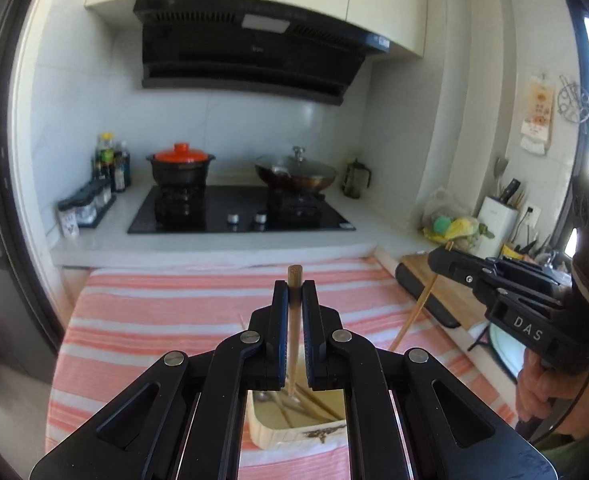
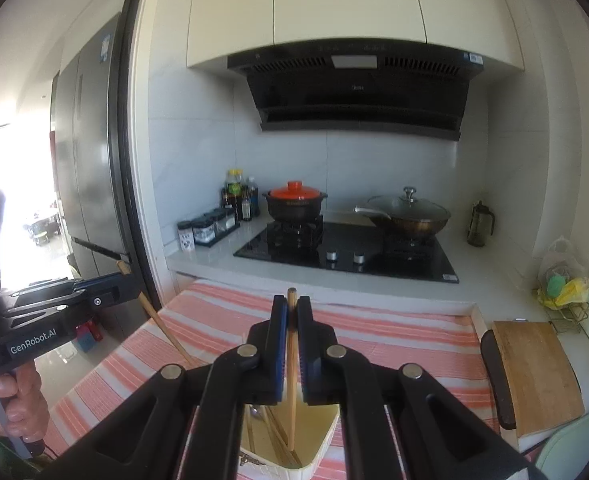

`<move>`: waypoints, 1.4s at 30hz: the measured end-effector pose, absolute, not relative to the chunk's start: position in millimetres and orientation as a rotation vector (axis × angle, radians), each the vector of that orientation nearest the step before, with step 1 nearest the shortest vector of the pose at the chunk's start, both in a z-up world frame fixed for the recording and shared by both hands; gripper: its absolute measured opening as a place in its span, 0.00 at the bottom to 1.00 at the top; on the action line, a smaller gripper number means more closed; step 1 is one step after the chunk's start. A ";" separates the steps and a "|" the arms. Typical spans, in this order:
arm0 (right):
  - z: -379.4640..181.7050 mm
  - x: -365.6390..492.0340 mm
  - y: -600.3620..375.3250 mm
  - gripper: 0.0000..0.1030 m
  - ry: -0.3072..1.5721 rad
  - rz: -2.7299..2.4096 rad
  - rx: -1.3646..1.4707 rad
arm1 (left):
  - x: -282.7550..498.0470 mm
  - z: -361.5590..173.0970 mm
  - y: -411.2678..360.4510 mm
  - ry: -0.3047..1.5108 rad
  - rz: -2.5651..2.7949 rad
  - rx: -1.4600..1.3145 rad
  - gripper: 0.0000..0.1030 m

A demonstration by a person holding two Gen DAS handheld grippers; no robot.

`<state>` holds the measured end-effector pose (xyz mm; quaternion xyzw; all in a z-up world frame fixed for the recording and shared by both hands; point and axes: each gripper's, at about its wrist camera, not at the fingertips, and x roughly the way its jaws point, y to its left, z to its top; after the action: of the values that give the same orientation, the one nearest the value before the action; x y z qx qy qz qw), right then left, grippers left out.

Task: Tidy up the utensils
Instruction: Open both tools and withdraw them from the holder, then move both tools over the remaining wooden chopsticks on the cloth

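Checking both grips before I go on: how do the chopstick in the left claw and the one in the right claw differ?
The left chopstick looks darker, with a scorched-looking patch near the pads; the right chopstick is a lighter, even tan. Shared: the left claw and the right claw are each shut on one wooden chopstick near its upper end, top poking just past the tips, lower end hanging over the cream box on the striped cloth.

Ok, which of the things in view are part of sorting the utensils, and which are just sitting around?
Part of the job:
left gripper, shut on a chopstick
right gripper, shut on another chopstick
white box with more chopsticks and a spoon inside

Just lying about:
clay pot with orange lid
lidded wok
seasoning jars
wooden cutting board
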<state>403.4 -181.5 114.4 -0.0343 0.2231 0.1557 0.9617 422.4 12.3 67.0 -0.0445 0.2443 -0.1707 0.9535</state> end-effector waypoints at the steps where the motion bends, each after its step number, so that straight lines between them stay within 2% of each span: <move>1: 102.1 415.2 -179.5 0.05 0.492 0.318 -0.074 | 434.4 54.9 9.4 0.544 -0.349 -0.093 0.05; 7: 29.0 472.5 -179.0 0.07 0.682 0.341 0.032 | 484.3 -4.2 1.0 0.726 -0.316 -0.111 0.05; 8: 21.1 478.2 -180.7 0.08 0.694 0.334 0.063 | 489.0 -11.0 0.9 0.748 -0.303 -0.114 0.09; 9: 14.9 482.7 -182.5 0.10 0.707 0.318 0.084 | 491.3 -16.5 0.3 0.766 -0.299 -0.120 0.21; 10: 10.1 484.4 -184.3 0.24 0.710 0.312 0.105 | 492.2 -20.5 1.3 0.776 -0.296 -0.126 0.28; 11: 7.9 483.9 -187.0 0.33 0.705 0.311 0.125 | 491.0 -23.1 1.6 0.779 -0.289 -0.126 0.42; 12: 7.5 480.8 -189.7 0.49 0.694 0.313 0.141 | 488.6 -24.3 2.5 0.779 -0.282 -0.122 0.54; 13: 7.9 476.0 -191.9 0.50 0.684 0.313 0.148 | 484.5 -24.9 3.8 0.775 -0.279 -0.115 0.58; 15: 9.6 463.7 -194.1 0.50 0.676 0.325 0.135 | 474.4 -25.3 7.2 0.774 -0.275 -0.099 0.65; 22: 8.0 392.3 -211.4 0.50 0.680 0.347 0.096 | 408.0 -28.7 23.5 0.805 -0.288 -0.020 0.73; 26: -14.2 328.1 -224.4 0.50 0.699 0.317 0.023 | 345.8 -41.1 32.2 0.814 -0.302 0.037 0.81; 29: -41.9 277.7 -233.3 0.50 0.697 0.262 -0.019 | 296.2 -64.7 37.0 0.829 -0.282 0.030 0.92; 35: -118.3 202.6 -237.8 0.51 0.766 0.124 -0.082 | 237.6 -126.3 24.2 0.940 -0.291 -0.059 0.93; 39: -135.4 166.0 -253.2 0.51 0.789 0.095 0.036 | 223.7 -141.8 11.6 0.950 -0.276 -0.058 0.93; 42: -140.2 155.7 -257.7 0.51 0.766 0.072 0.022 | 223.7 -147.6 4.4 0.968 -0.270 -0.079 0.93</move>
<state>155.7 -257.7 -140.2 0.0105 0.3735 0.0352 0.9269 223.7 4.4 -147.6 -0.0377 0.4638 -0.1294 0.8756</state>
